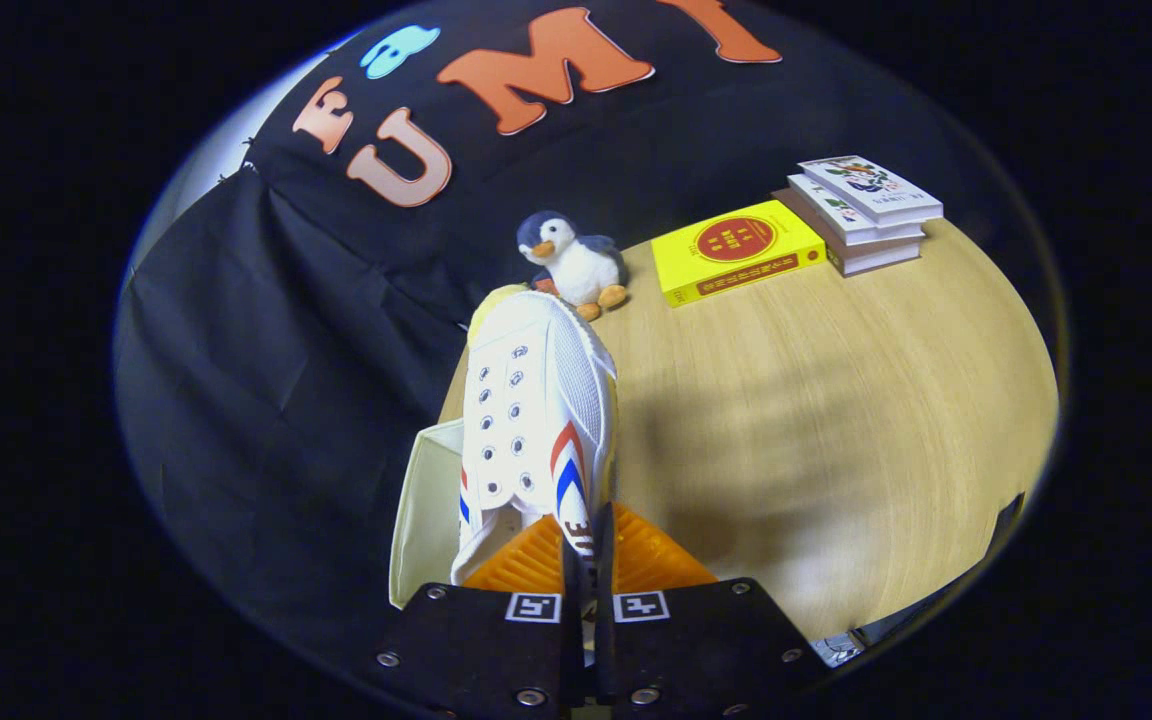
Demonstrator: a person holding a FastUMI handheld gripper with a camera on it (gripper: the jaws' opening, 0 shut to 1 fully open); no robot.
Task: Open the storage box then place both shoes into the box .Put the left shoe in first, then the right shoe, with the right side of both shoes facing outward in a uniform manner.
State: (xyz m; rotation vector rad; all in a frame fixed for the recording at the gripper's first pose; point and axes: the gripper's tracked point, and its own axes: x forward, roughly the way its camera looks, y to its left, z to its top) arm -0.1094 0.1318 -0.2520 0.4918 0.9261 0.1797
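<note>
Fingers (588, 548) clenched on white shoe's (536, 410) side wall, shoe reaching ahead over cream box (428, 515), desk (836, 420) beyond.

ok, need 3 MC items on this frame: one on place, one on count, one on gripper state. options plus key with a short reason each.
1. Where does the plush penguin sit?
A. on the stack of books
B. on the wooden table, beyond the toe of the white sneaker, beside the yellow book
C. inside the storage box

2. How many books are in the stack of books next to the yellow book?
A. one
B. three
C. six

3. What is the gripper doing?
A. open, holding nothing
B. shut on the yellow book
C. shut on the white sneaker at its heel end

Key: 1 B, the penguin rests on the tabletop past the shoe's toe, left of the yellow book. 2 B, three spines show. 3 C, both fingers pinch the sneaker's heel edge, toe pointing away, over the cream storage box.
</note>
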